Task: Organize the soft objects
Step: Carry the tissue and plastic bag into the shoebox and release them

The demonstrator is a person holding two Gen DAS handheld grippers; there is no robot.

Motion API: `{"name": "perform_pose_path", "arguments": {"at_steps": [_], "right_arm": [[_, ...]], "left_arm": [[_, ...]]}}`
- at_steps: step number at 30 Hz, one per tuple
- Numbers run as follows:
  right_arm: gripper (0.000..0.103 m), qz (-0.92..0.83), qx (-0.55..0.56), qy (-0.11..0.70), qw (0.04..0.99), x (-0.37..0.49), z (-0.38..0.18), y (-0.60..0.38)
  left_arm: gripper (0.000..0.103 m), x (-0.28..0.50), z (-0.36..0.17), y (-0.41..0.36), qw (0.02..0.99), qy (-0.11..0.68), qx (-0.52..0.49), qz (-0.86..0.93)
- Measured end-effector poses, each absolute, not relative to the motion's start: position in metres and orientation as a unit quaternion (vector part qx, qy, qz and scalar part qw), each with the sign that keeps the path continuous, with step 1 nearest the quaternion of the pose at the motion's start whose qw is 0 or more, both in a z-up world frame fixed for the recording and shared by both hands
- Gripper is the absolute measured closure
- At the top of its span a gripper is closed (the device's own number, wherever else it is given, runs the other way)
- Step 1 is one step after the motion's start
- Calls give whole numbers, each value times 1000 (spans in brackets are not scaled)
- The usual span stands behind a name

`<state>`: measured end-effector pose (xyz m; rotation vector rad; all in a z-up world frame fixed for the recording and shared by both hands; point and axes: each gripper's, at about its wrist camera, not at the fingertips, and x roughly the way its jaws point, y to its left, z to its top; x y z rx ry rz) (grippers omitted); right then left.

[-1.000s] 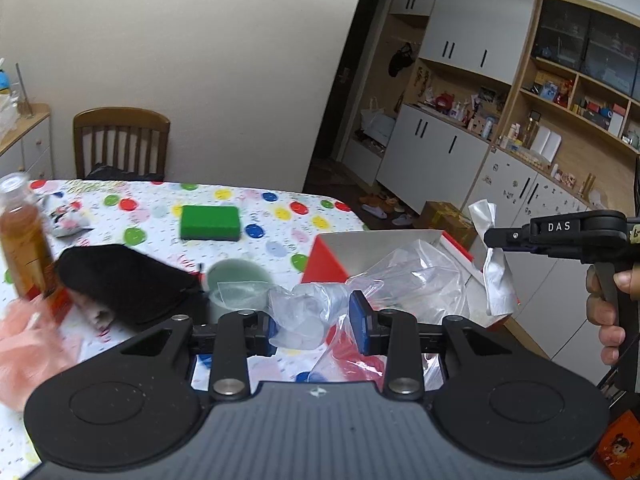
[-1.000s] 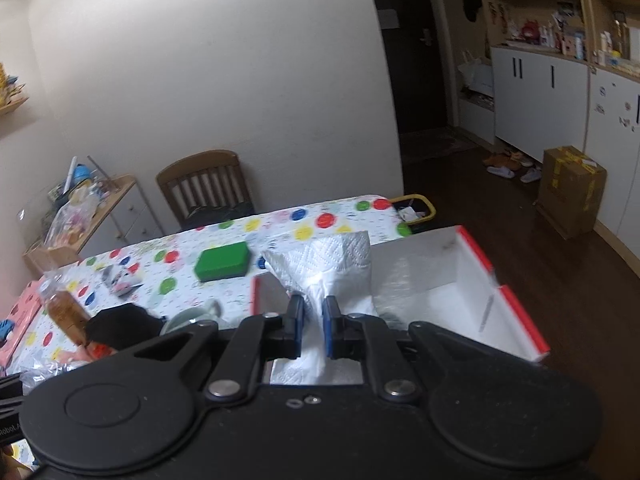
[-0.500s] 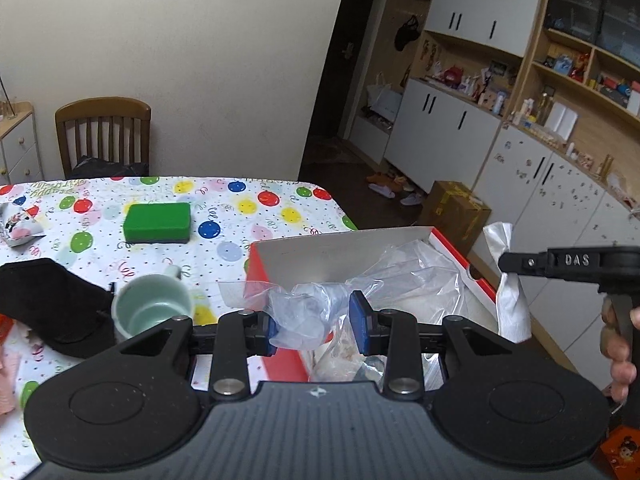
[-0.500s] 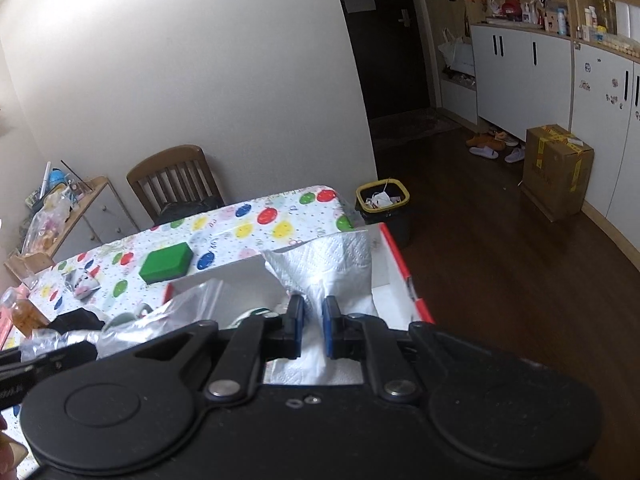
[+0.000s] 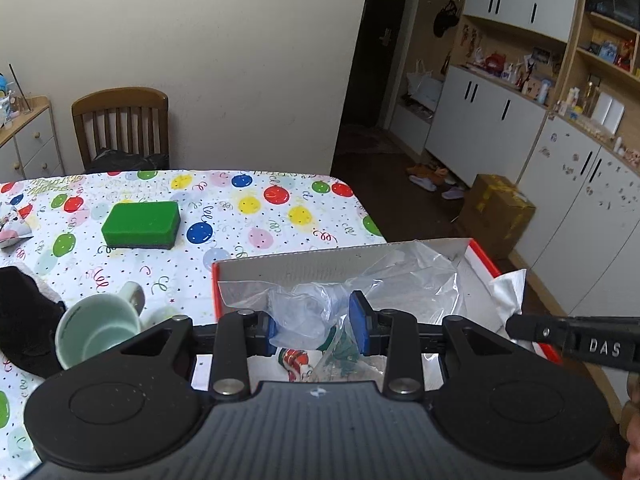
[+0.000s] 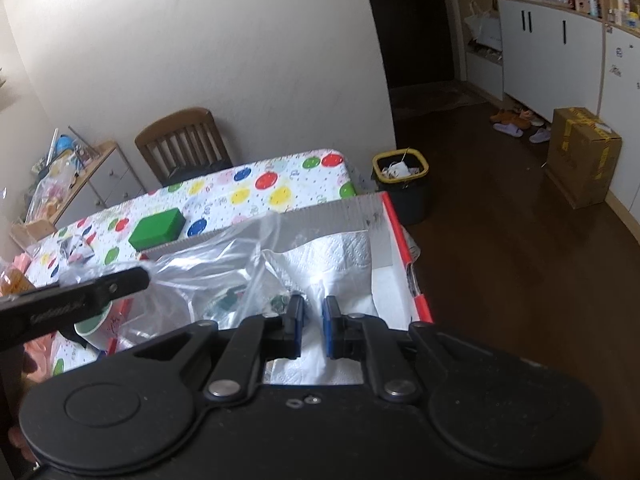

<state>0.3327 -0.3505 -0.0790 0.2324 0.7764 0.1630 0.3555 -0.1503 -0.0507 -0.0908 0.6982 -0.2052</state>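
A red-and-white cardboard box stands open at the table's right end. My left gripper is over it, shut on a bunched corner of a clear plastic bag that spills into the box. In the right wrist view the bag lies left of a white paper towel. My right gripper is shut on that towel above the box's right half. From the left wrist view the right gripper comes in from the right with the towel at its tip.
A green sponge, a pale green mug and a black cloth sit on the balloon-print tablecloth. A wooden chair stands behind the table. A yellow-rimmed bin and a cardboard carton are on the floor.
Both grippers have travelled to the right over the table and sunk a little, carrying the bag and the towel over the box. Both grips are unchanged.
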Motion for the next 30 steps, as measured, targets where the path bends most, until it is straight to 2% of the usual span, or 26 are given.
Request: {"name": "perform_pose_path", "arguments": {"at_steps": [18,30], "right_arm": [[94,110,84,444,885,351,-122,-352],[93,117,80,467,873,351,-132,-353]], "left_arm": [[69,390,-99,-193,905,411,-17,-110],[68,398,-119,-194,881,455,-21,-124]]}}
